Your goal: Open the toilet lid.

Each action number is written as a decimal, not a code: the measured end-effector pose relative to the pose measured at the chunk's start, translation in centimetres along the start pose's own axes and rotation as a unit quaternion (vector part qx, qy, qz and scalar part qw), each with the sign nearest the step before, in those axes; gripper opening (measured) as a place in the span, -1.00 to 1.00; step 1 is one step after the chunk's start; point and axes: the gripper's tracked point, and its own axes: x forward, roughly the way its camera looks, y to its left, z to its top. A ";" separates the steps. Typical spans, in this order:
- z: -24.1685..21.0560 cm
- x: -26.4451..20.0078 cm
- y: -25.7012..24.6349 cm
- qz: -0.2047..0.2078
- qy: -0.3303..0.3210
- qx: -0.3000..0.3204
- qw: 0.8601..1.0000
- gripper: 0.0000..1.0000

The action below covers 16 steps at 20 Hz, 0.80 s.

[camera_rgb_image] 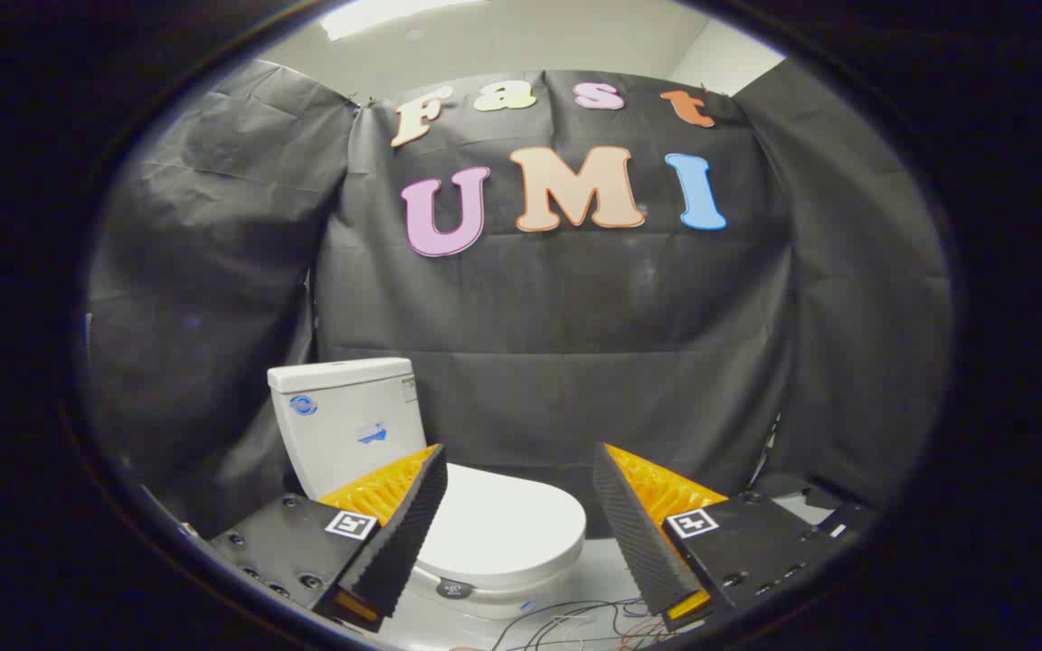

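Gripper (519, 479): fingers spread wide apart, nothing between the pads, nothing touched; hangs above and in front of the toilet, low in the frame.
Left finger (394, 533): lower left of centre, ridged pad facing inward, tip overlapping the left edge of the lid in the picture; whether it touches cannot be told.
Right finger (639, 533): lower right of centre, ridged pad facing inward, tip to the right of the lid, apart from it.
Markers (351, 523): square black-and-white tags, one on each finger's body behind the pad.
Toilet lid (503, 524): white, closed, lying flat on the bowl; seen in the gap between the fingers and beyond them, lower centre of the frame, more toward the left finger.
Button (454, 589): small dark round spot at the front rim below the lid, just right of the left finger's base.
Tank (345, 420): white, upright, behind the lid, left of centre; round blue sticker near its upper left, another blue mark lower on its front, small label at its upper right corner.
Cables (575, 624): thin tangled wires on the pale floor, bottom centre, in front of the toilet and near the right finger's base.
Floor (611, 565): light grey, visible to the right of the bowl.
Booth wall (575, 316): black creased cloth behind the toilet, across the middle of the frame, folding forward on both sides.
Ceiling (503, 36): pale, top of the frame, bright light strip at upper left of centre.
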 end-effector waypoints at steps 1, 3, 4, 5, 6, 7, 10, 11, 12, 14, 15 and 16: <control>0.5 0.6 0.8 0.014 -0.007 0.002 1.000 1.00; 1.2 1.8 1.4 0.024 -0.024 0.010 0.999 1.00; 1.2 2.4 1.7 0.023 -0.028 0.014 0.999 1.00; 1.2 2.8 2.1 0.022 -0.029 0.018 0.999 1.00; 1.1 3.2 2.6 0.021 -0.033 0.023 0.999 1.00; 1.3 3.5 3.2 0.022 -0.038 0.029 0.999 0.99; 0.8 4.2 4.3 0.009 -0.041 0.049 0.998 0.99; 0.4 4.3 4.6 0.003 -0.037 0.058 0.998 0.99; -0.1 4.3 5.0 -0.002 -0.033 0.068 0.997 0.98; -0.9 4.1 5.6 -0.013 -0.031 0.084 0.996 0.92; -1.2 4.0 5.9 -0.017 -0.032 0.094 0.995 0.90; -1.7 4.0 6.2 -0.021 -0.032 0.107 0.994 0.90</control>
